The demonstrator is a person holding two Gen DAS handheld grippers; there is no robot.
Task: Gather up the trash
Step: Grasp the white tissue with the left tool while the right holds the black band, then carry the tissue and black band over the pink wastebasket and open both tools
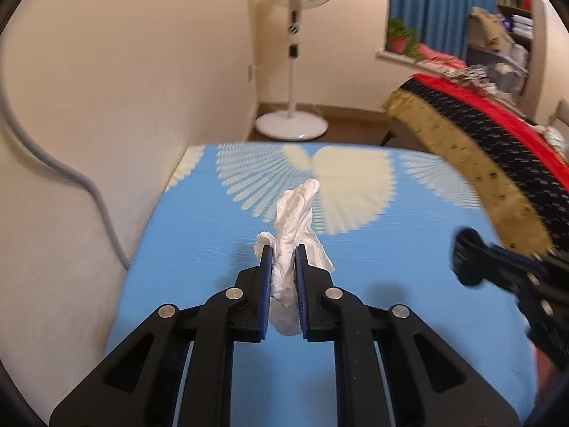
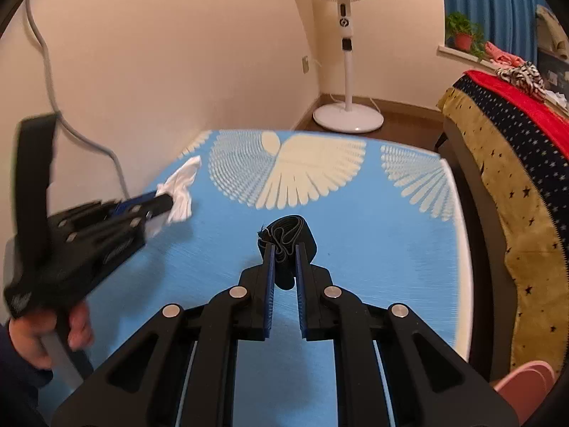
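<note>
Big blue table (image 1: 391, 284) with the pale fan pattern fills the scene, wall on the left, a draped bed (image 2: 515, 192) off to the right, a standing fan (image 2: 346, 71) in the far corner. Over the table, the left gripper (image 1: 283, 252) is clamped on a crumpled white tissue (image 1: 297, 220), pads pressing its near end while the twisted far end sticks out ahead toward the far edge. That tissue looks feather-light, soft and easily torn, so a pinch across the bunched middle, as here, should hold better than a loose corner. Nearer the table's middle, the right gripper (image 2: 283, 252) is closed on a folded black strap (image 2: 290, 238), which bulges out beyond the fingertips. That looks limp, light and a bit springy; I'd judge it could unfurl or slide, so gripping through all the folds together seems safest.
</note>
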